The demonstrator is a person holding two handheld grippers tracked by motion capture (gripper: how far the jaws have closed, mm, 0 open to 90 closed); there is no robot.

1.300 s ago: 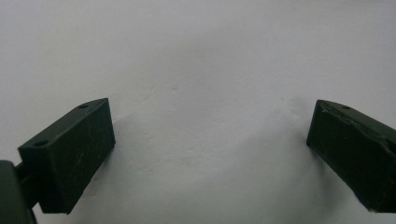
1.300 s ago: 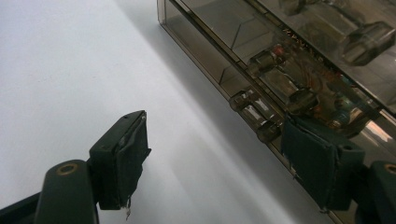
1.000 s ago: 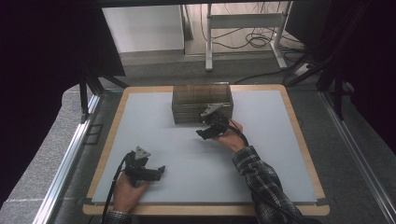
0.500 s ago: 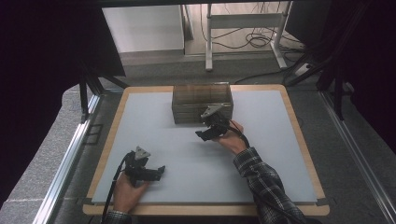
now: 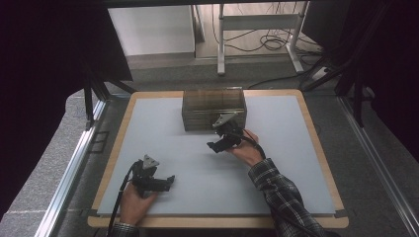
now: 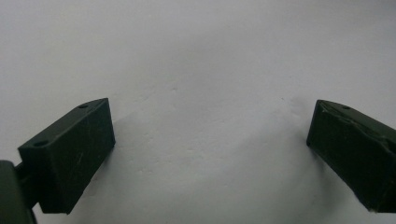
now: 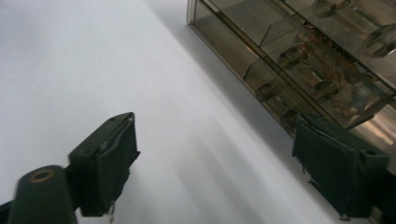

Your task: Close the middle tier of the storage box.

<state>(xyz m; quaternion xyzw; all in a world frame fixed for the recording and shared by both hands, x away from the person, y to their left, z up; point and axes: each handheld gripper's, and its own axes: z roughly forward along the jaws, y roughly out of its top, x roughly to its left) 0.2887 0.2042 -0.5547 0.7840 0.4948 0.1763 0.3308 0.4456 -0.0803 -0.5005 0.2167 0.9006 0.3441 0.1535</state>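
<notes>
The big grey mat (image 5: 163, 128) is bare, and the clear box (image 5: 213, 107) with drawers is set at its far middle. The right gripper (image 5: 213, 146) is held just near of the box, a little to its right, with nothing between its jaws. For a good grab, the spread jaws should be lined up with a drawer front first, then slid on slowly. The left gripper (image 5: 170, 179) is rested near the left corner, spread wide and empty. Against the earlier picture, little is changed: the right jaws have just been opened wider.

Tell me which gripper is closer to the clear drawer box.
The right gripper: it sits just in front of the clear drawer box, jaws open and empty. The left gripper rests near the table's front edge.
</notes>
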